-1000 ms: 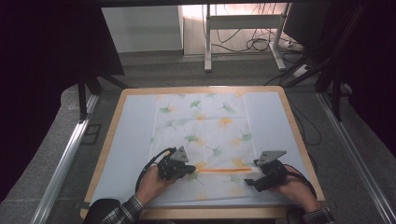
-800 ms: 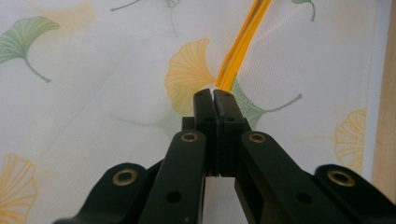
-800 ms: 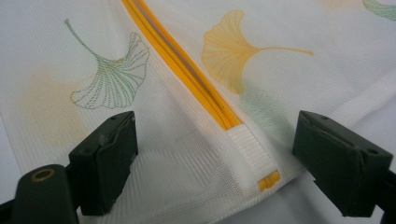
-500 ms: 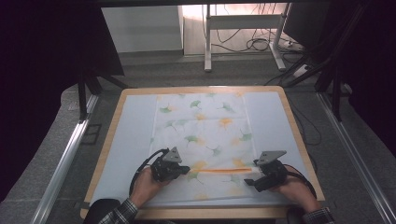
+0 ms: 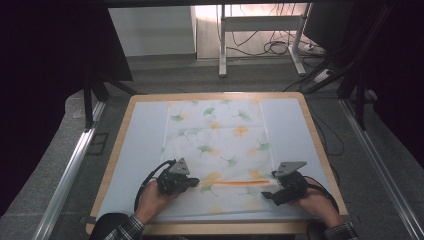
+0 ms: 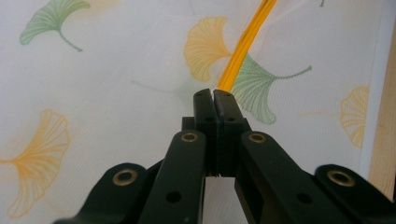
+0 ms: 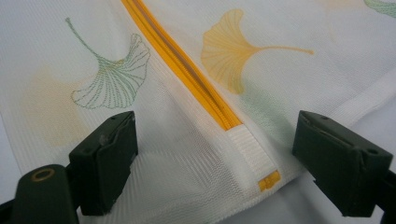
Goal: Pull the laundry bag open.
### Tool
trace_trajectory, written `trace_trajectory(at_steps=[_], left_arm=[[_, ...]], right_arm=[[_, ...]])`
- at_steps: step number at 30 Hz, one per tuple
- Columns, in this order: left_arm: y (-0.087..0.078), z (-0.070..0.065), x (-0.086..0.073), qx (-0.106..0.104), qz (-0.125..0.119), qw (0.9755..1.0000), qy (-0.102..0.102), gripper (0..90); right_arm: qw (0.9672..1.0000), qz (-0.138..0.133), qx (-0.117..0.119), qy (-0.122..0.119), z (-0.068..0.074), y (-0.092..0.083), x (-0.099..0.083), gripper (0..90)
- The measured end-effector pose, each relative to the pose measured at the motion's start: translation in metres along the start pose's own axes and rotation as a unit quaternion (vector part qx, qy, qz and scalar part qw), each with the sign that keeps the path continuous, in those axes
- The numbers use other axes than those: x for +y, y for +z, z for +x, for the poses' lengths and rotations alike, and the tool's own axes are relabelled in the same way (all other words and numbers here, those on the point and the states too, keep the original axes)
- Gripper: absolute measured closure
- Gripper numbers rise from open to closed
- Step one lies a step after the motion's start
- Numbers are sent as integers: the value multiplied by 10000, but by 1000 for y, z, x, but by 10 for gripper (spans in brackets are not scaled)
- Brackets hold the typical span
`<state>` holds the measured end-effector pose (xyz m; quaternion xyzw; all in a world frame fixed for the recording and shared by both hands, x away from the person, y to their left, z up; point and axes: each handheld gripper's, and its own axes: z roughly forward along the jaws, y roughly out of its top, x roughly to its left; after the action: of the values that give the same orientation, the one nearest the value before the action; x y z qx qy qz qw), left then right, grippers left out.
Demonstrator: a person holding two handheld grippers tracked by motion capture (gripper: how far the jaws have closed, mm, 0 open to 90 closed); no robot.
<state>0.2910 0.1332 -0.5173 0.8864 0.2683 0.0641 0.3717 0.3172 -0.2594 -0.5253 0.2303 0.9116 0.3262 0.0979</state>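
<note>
Mesh bag (image 5: 215, 145), ginkgo print, orange zipper (image 7: 187, 70), left tool (image 6: 214, 95) pinched shut, right tool (image 7: 215, 158) agape

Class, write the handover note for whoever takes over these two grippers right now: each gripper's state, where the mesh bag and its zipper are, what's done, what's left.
Left gripper: jaws shut at the near end of the orange zipper; whether they grip the pull cannot be told.
Right gripper: open, jaws straddling the zipper's white end tab, not clamped.
Mesh bag with ginkgo print lies flat on the table, zipper near the person's edge.
Done: both grippers placed at the zipper ends.
Left, probably: clamp the tab, then run the zipper.
</note>
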Motion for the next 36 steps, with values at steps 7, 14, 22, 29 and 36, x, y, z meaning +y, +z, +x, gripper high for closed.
trace_trajectory(at_steps=[7, 14, 22, 29, 36], left_arm=[[-4, 1, -4, 47, 3, 10000, -6, 900], [-9, 3, -9, 108, -13, 9999, -72, 900], [-15, 6, -14, 165, -25, 9998, -131, 900], [-19, 8, -18, 197, -17, 9997, -150, 900], [-26, 10, -23, 270, -43, 9994, -220, 900]], right_arm=[[10000, -2, 2, -1, 0, 0, 0, 143], [10000, -6, 3, 4, 0, 0, 0, 143], [10000, -10, 5, 4, 0, 0, 0, 143], [10000, -13, 3, 4, 0, 0, 0, 143], [10000, -12, 3, 3, 0, 0, 0, 143]])
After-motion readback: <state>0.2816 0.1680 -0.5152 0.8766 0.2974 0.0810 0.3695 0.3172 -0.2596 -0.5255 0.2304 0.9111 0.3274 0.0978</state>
